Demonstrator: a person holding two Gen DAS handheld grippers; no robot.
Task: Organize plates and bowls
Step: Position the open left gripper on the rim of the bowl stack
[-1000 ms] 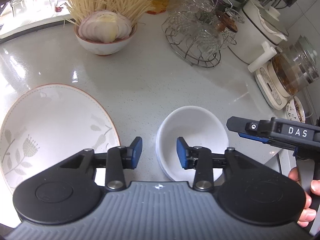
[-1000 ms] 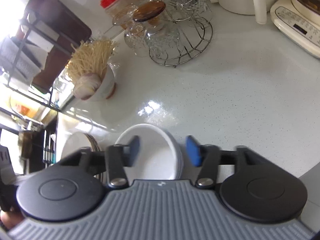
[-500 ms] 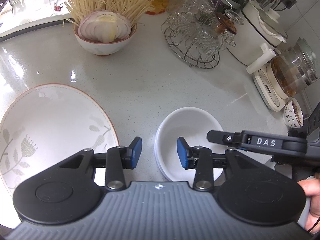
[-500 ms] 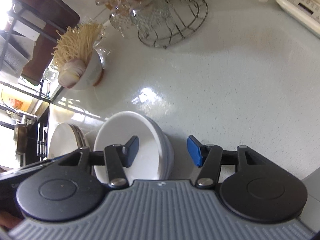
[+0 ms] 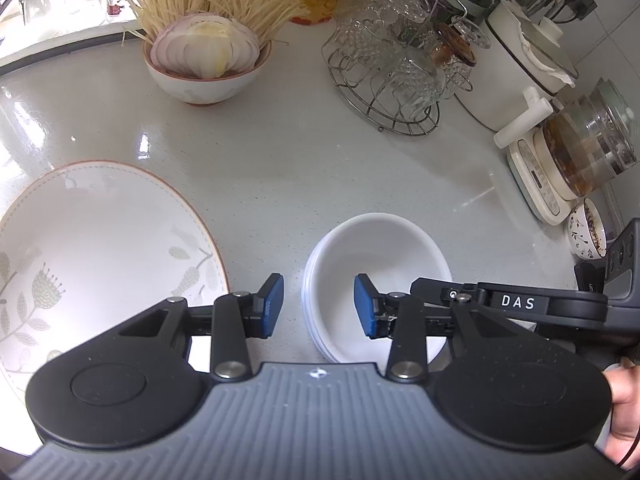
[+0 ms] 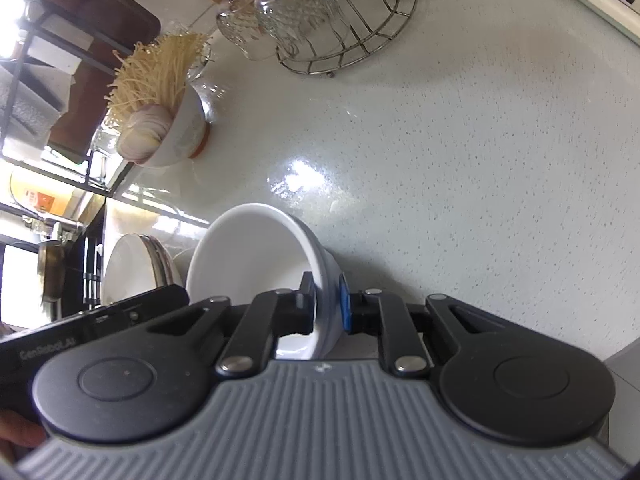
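Note:
A stack of plain white bowls (image 5: 380, 256) stands on the pale counter, near the front. My right gripper (image 6: 326, 306) is closing on the near wall of the white bowls (image 6: 248, 260): one pad is inside the rim, the blue pad outside, and both press on it. My left gripper (image 5: 319, 308) stands open just above the stack's left rim, touching nothing. To the left lies a large white plate (image 5: 100, 248) with a leaf pattern and a brown edge. The right wrist view shows it as a stack of plates (image 6: 132, 268) beyond the bowls.
At the back stand a bowl of noodles and sliced onion (image 5: 208, 60) and a wire rack of glass cups (image 5: 392, 80). Along the right are a white pot (image 5: 516, 68), a glass kettle (image 5: 580, 152) on its base and a small patterned bowl (image 5: 586, 236).
My right gripper came down over the bowls' rim and its jaws went from wide apart to pressed on the bowl wall. The left gripper and the plate stayed where they were.

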